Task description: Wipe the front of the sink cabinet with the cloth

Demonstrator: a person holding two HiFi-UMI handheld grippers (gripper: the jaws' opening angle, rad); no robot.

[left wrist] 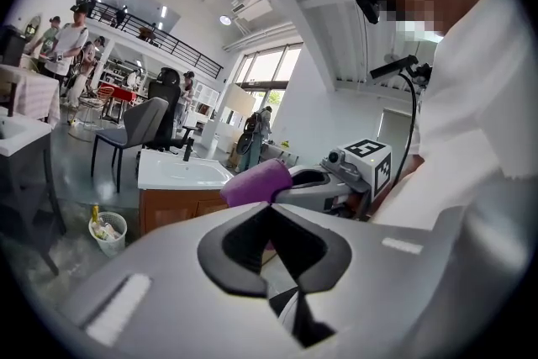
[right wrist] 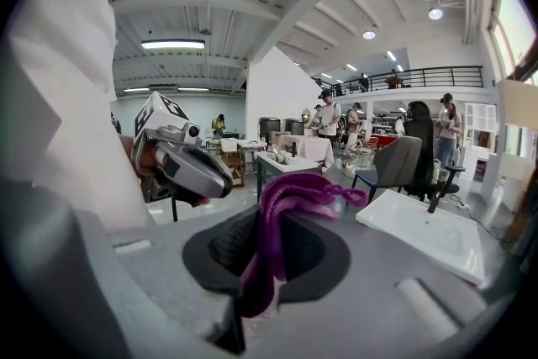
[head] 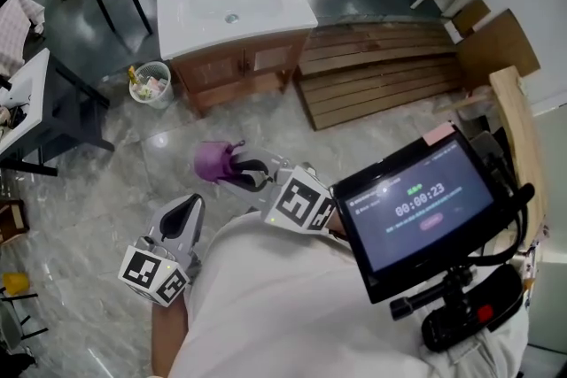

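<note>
Purple cloth [head: 215, 161] hangs pinched in the right gripper [head: 244, 174], well short of the wooden sink cabinet [head: 232, 73] across the floor. The left gripper [head: 189, 210] is closed on nothing. Wiping of the cabinet front appears not yet begun.

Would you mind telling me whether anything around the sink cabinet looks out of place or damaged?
Nothing stands out: the sink cabinet stands upright and looks intact. The purple cloth is bunched in the right gripper, away from it.
</note>
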